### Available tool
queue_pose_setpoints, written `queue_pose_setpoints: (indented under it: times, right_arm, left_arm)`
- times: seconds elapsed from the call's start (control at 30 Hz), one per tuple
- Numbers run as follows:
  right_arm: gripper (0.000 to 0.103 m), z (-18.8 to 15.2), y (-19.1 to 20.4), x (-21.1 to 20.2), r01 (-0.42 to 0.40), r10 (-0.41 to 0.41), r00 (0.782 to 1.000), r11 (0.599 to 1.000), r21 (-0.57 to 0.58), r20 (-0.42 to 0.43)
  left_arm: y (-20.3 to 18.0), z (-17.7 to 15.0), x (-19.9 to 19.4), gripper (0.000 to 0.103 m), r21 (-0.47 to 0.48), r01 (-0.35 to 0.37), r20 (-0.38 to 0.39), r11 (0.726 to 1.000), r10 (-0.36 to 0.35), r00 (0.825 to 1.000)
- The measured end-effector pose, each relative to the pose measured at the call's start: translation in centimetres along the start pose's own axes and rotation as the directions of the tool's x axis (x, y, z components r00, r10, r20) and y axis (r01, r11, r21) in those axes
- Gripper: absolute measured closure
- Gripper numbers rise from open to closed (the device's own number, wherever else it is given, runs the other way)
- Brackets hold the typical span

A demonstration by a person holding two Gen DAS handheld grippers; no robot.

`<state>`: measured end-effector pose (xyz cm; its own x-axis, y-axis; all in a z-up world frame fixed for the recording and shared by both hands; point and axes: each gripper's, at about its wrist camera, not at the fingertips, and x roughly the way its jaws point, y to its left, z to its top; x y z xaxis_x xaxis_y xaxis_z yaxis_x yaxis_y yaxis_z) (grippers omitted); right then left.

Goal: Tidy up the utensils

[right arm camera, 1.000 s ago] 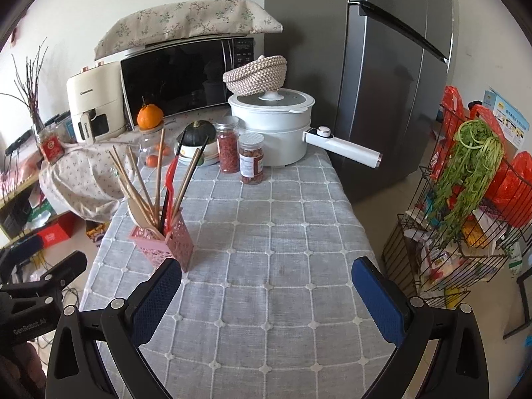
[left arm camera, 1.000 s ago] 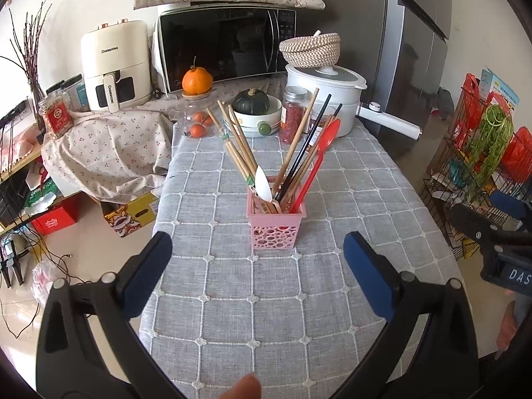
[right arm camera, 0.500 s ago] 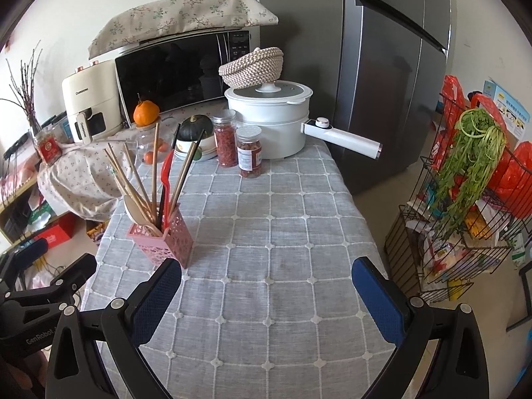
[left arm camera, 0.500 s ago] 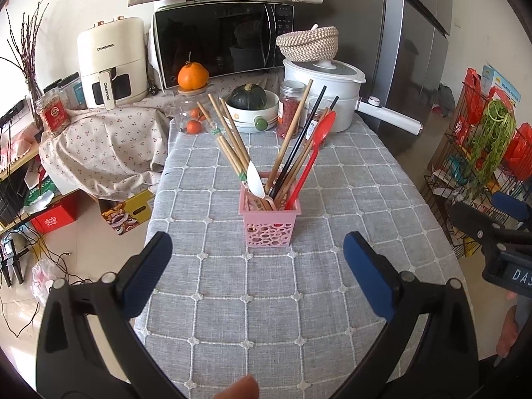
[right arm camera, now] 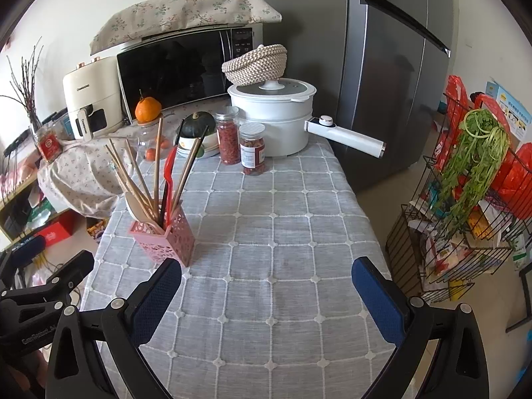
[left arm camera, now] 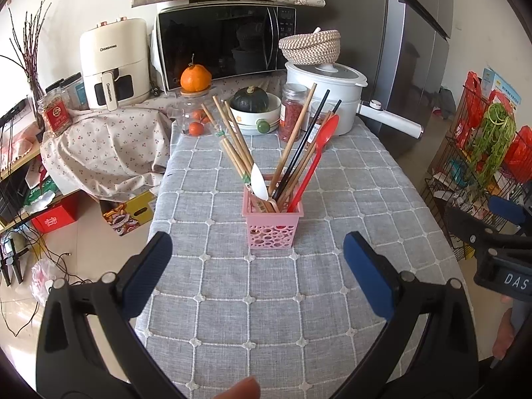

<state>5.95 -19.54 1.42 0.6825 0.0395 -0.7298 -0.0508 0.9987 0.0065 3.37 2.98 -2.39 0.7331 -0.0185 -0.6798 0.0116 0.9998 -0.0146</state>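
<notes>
Holder (left arm camera: 273,224) hides utensil ends; left tongs (left arm camera: 257,276) and right tongs (right arm camera: 266,294) gape (empty).

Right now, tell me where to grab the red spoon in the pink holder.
Grip the red spoon on its bare upper handle, just below the bowl, coming from above and the right. It leans right, bowl up, at the outer edge of the bunch, so that side looks free; lower down, chopsticks and the pink holder crowd it.

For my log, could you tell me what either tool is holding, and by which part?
Nothing is held: the left tool and right tool are both open and empty, short of the pink holder.
</notes>
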Motion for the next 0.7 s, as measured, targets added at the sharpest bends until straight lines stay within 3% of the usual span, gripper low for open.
queue_pose_setpoints:
  times: [0.7]
  right_arm:
    - [0.000, -0.15, -0.16, 0.48, -0.002, 0.002, 1.000, 1.000, 0.021, -0.017]
  left_arm:
    - [-0.01, 0.21, -0.11, 0.001, 0.005, 0.000, 0.007, 1.000, 0.000, 1.000]
